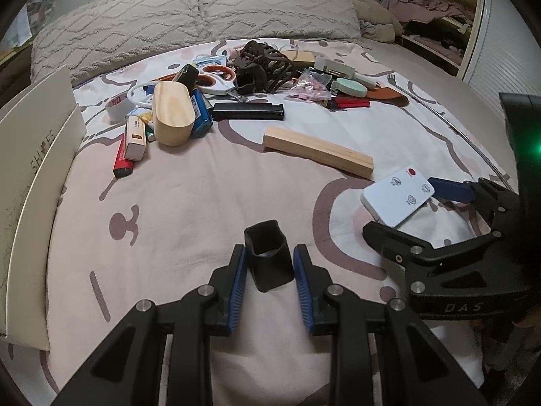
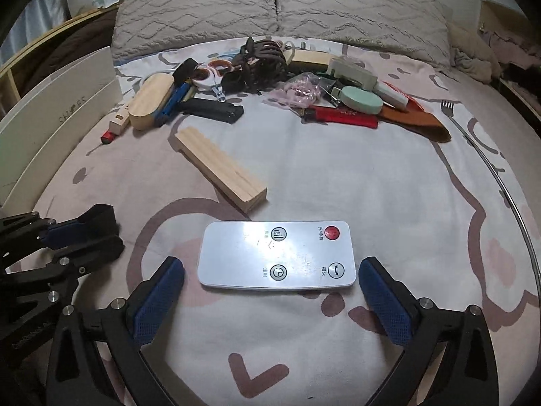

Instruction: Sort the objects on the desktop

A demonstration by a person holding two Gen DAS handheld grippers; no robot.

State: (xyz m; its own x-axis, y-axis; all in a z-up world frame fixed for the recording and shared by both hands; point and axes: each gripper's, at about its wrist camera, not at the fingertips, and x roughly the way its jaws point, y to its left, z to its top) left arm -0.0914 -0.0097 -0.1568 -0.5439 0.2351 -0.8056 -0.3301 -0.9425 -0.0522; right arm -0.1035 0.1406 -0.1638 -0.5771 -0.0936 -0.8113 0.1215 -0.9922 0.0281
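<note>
My left gripper [image 1: 269, 264] is closed around a small black square cap [image 1: 268, 257], its blue pads touching both sides. It also shows in the right wrist view [image 2: 84, 233] at the left. My right gripper [image 2: 270, 280] is open, its blue pads on either side of a white remote [image 2: 277, 258] lying flat on the bedspread, apart from it. In the left wrist view the remote [image 1: 397, 198] lies between the right gripper's fingers [image 1: 449, 189]. A wooden block [image 1: 318, 151] [image 2: 221, 172] lies beyond.
A heap of small objects lies further back: a wooden oval box [image 1: 172, 113], black lighter [image 1: 248, 111], scissors [image 1: 216, 79], brown hair claw [image 1: 263, 64], red lighter [image 2: 341, 116], green round case [image 2: 360, 99], fork [image 2: 449, 106]. A white shoebox [image 1: 30, 155] stands at left. Pillows [image 2: 277, 10] lie behind.
</note>
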